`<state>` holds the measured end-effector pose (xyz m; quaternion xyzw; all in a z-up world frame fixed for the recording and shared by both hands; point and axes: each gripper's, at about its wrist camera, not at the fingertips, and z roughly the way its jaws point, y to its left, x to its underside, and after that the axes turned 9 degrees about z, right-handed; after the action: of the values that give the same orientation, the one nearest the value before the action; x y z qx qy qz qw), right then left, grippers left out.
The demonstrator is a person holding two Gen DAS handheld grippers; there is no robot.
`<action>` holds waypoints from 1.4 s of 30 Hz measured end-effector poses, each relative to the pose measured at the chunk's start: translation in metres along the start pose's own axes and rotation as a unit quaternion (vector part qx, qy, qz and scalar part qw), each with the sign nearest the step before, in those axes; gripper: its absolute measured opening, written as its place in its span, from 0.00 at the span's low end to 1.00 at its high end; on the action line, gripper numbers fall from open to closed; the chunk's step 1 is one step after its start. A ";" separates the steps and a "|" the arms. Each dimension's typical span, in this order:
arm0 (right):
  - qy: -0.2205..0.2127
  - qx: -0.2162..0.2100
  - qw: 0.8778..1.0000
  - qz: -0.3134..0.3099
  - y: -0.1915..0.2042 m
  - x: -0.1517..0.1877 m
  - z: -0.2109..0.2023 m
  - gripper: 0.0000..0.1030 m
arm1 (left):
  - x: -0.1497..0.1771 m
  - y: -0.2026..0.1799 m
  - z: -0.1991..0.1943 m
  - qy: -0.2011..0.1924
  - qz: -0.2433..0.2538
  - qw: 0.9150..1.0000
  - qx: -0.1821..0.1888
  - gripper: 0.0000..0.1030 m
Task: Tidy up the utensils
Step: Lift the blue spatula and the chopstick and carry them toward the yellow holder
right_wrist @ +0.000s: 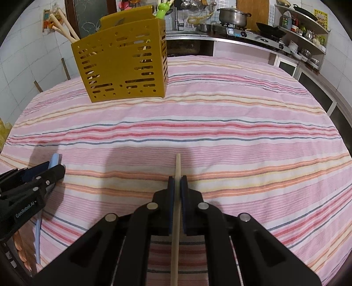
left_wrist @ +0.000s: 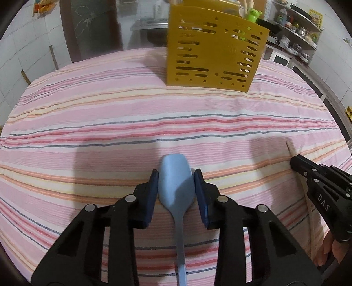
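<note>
A light blue spoon [left_wrist: 176, 182] lies on the striped tablecloth [left_wrist: 110, 114], bowl pointing away. My left gripper [left_wrist: 176, 173] has its pads against both sides of the bowl, shut on it. In the right wrist view, the right gripper [right_wrist: 177, 179] is shut on a thin wooden chopstick [right_wrist: 177, 165] that sticks out past its fingertips. A yellow perforated utensil holder [left_wrist: 213, 55] stands at the far side of the table, with wooden handles [right_wrist: 63, 26] and a green frog-topped utensil [right_wrist: 161, 10] inside. Each gripper shows at the edge of the other's view: the right gripper [left_wrist: 296, 162], the left gripper [right_wrist: 55, 170].
Pink striped cloth covers the whole table between the grippers and the holder [right_wrist: 123, 63]. Behind the table runs a kitchen counter with a stove and a steel pot [right_wrist: 233, 16]. Shelves of bottles and dishes [right_wrist: 303, 33] stand at the far right.
</note>
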<state>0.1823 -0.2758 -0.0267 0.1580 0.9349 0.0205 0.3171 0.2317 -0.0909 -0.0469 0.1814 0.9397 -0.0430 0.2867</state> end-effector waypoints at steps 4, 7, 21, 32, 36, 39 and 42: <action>0.009 0.000 1.000 -0.006 0.000 -0.002 0.002 0.06 | 0.000 0.002 0.000 -0.004 -0.004 1.000 0.002 0.31; 0.009 -0.004 1.000 -0.006 -0.001 -0.002 0.000 0.06 | 0.000 0.003 -0.003 -0.009 -0.009 1.000 0.000 0.31; -0.078 -0.020 0.997 0.015 -0.006 -0.007 -0.051 0.06 | -0.001 0.014 -0.054 -0.091 -0.020 0.995 -0.024 0.31; -0.160 -0.042 0.986 0.013 -0.001 -0.012 -0.101 0.06 | 0.006 0.019 -0.097 -0.159 -0.023 0.986 -0.051 0.31; -0.177 -0.050 0.983 0.014 -0.001 -0.014 -0.112 0.06 | 0.007 0.020 -0.109 -0.174 -0.024 0.983 -0.054 0.31; -0.185 -0.057 0.981 0.014 -0.001 -0.015 -0.116 0.06 | 0.007 0.020 -0.118 -0.186 -0.022 0.981 -0.056 0.31; -0.191 -0.061 0.980 0.012 0.000 -0.015 -0.120 0.06 | 0.006 0.021 -0.126 -0.195 -0.022 0.979 -0.057 0.31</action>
<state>0.1220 -0.2729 0.0778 0.1506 0.8523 0.0505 0.4983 0.1685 -0.0459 0.0549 0.1325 0.8703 -0.0305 0.4734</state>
